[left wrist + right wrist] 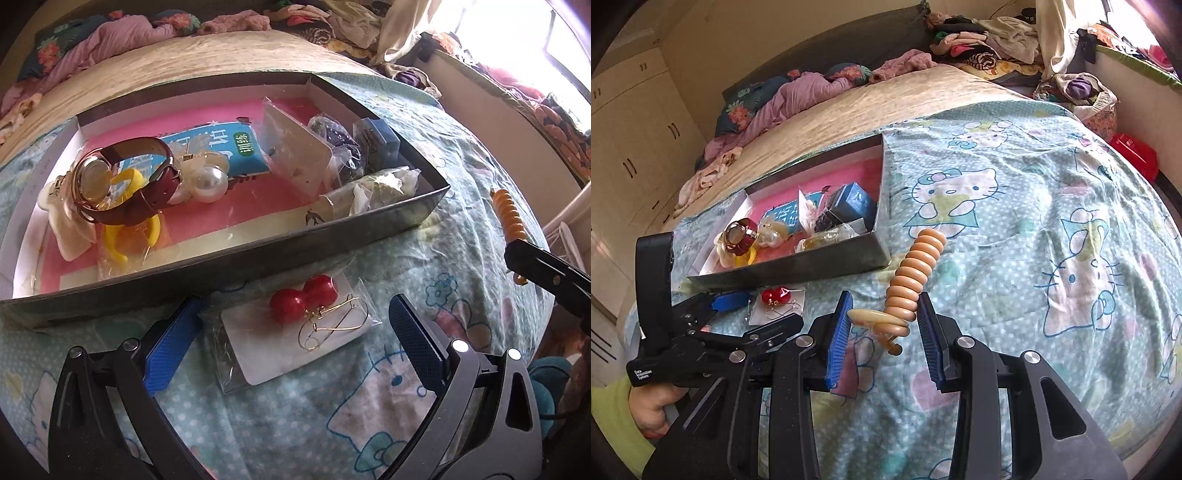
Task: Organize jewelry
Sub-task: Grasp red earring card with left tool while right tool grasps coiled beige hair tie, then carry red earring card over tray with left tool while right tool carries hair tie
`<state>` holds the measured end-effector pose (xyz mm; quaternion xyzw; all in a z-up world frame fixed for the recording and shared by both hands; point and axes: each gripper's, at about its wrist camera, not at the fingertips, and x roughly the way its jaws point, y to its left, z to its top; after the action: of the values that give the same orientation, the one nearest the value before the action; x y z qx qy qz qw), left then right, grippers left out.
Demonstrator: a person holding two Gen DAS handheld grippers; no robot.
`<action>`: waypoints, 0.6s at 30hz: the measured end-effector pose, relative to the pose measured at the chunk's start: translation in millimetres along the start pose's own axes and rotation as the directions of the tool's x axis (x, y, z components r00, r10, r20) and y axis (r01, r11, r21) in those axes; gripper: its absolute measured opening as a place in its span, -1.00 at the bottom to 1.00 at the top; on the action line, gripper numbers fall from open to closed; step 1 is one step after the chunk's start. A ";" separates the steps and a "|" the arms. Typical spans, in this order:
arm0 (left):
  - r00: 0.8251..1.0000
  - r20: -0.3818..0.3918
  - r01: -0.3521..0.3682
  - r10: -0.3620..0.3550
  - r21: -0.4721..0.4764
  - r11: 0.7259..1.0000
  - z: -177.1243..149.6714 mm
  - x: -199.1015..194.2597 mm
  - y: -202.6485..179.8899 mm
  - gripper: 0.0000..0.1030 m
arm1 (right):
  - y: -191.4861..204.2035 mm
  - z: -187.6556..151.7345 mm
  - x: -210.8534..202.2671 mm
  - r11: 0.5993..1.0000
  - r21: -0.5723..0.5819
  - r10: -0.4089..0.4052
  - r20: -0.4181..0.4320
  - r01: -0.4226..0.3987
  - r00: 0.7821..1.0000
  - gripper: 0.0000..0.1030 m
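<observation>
My left gripper (291, 339) gapes around bagged red earrings (303, 297); right gripper (884, 332) wide around the bead bracelet (912, 277). Box (221, 254) mostly filled; these two remain.

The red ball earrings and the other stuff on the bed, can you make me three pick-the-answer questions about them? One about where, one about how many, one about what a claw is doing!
1. Where is the packet of red ball earrings?
A. inside the box
B. on the Hello Kitty sheet, in front of the box
C. on the floor

2. How many red balls are in the packet?
A. one
B. two
C. four

3. What is the left claw doing?
A. open, with a finger on each side of the packet
B. shut on the watch
C. shut on the pearl

Answers:
1 B, the packet lies on the sheet outside the box.
2 B, two balls show side by side.
3 A, the blue pads stand apart around the packet, and the watch sits in the box.
</observation>
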<state>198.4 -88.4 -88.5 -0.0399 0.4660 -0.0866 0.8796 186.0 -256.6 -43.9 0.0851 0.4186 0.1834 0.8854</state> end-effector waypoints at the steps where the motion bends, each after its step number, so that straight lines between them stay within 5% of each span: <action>1: 1.000 -0.003 -0.017 0.017 0.008 1.000 0.1 2.2 -2.1 0.81 | -1.6 0.4 -1.2 1.000 0.004 0.002 0.005 -0.002 1.000 -0.33; 6: 0.995 0.016 -0.096 0.095 0.080 0.992 -5.5 4.5 -11.7 0.69 | -5.6 2.6 -8.1 1.000 0.013 0.011 0.028 -0.011 1.000 -0.33; 18: 0.995 0.088 0.041 -0.048 0.084 0.996 -12.5 -64.3 11.7 0.61 | 18.2 12.8 -17.6 0.998 -0.056 0.044 0.071 -0.040 0.997 -0.33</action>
<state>154.0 -64.6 -45.0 -0.0180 0.4210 -0.1232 0.8985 181.0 -246.8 -17.8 0.0763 0.3794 0.2099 0.8979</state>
